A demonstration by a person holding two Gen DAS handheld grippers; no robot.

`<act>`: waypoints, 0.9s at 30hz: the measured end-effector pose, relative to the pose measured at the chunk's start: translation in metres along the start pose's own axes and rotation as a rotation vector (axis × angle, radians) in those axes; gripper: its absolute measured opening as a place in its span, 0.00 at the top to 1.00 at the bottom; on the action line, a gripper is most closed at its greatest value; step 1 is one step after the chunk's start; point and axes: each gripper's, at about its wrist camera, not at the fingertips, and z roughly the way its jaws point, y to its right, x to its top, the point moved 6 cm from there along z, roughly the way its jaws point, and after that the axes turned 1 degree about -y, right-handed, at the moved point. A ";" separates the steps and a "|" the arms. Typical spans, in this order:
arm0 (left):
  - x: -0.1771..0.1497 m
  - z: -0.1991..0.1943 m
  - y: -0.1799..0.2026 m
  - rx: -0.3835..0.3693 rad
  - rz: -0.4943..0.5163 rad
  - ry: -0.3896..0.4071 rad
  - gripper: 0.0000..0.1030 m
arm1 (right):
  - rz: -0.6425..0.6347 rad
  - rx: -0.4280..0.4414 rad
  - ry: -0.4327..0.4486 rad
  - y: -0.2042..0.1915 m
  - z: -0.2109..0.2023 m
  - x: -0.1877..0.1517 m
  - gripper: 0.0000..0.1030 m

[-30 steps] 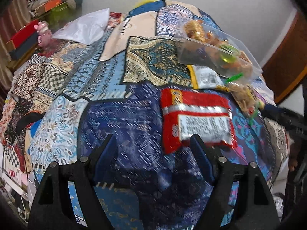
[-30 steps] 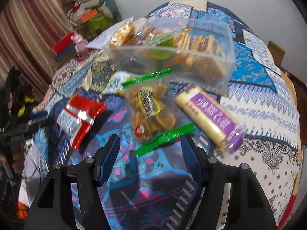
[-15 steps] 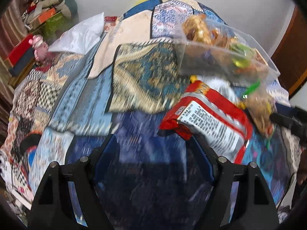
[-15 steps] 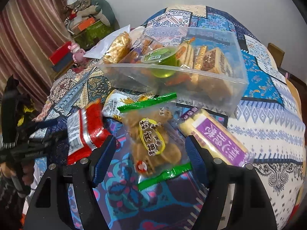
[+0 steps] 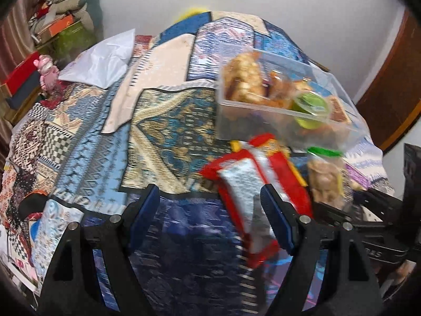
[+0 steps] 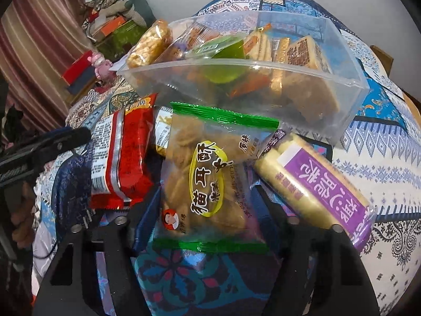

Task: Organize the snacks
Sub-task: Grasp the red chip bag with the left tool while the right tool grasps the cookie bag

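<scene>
A clear plastic box [image 6: 302, 100] [image 5: 265, 115] holding several snacks stands on the patterned cloth. In front of it lie a red snack packet [image 6: 119, 158] [image 5: 252, 184], a clear cookie bag with green ends [image 6: 210, 179] [image 5: 325, 176] and a purple-and-yellow biscuit pack [image 6: 315, 181]. My right gripper [image 6: 208, 210] is open, its fingers on either side of the cookie bag's lower half. My left gripper [image 5: 210, 210] is open, the red packet's near end lying against its right finger. The left gripper also shows at the left in the right wrist view [image 6: 52, 142].
A yellow-and-white packet [image 6: 161, 131] lies half under the red packet and the cookie bag. A white plastic bag [image 5: 102, 60] lies at the table's far left. Boxes, a pink toy [image 5: 47, 75] and piled clutter stand beyond the left edge. A brown door [image 5: 394, 92] is at the right.
Both grippers have moved forward towards the snacks. The cookie bag now sits between my right fingers. The red packet has come nearer and now reaches my left gripper's right finger.
</scene>
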 end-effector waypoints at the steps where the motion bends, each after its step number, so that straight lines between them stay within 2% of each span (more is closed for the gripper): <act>1: -0.001 0.001 0.009 -0.013 0.017 -0.005 0.18 | 0.002 0.003 0.005 0.000 -0.001 0.000 0.46; 3: -0.002 0.003 0.021 -0.028 0.029 -0.005 0.07 | -0.002 0.006 0.012 0.000 -0.004 -0.001 0.50; 4: -0.003 0.004 0.025 -0.031 0.029 -0.002 0.06 | -0.004 0.009 0.017 0.000 -0.008 -0.003 0.51; 9: -0.004 0.022 0.039 -0.040 0.000 -0.057 0.06 | -0.011 -0.002 0.041 0.003 -0.019 -0.007 0.53; 14: -0.006 0.044 0.044 -0.084 -0.068 -0.107 0.06 | 0.014 0.010 0.078 0.013 -0.038 -0.010 0.54; 18: -0.010 0.051 0.044 -0.088 -0.085 -0.096 0.06 | 0.029 0.015 0.100 0.019 -0.049 -0.011 0.54; 20: -0.011 0.049 0.043 -0.084 -0.080 -0.074 0.11 | 0.032 0.015 0.108 0.019 -0.052 -0.010 0.54; 22: -0.013 0.045 0.043 -0.080 -0.063 -0.059 0.24 | 0.037 0.015 0.116 0.019 -0.055 -0.008 0.54; 27: -0.022 0.031 0.042 -0.098 -0.021 -0.043 0.32 | 0.052 0.014 0.137 0.021 -0.062 -0.005 0.54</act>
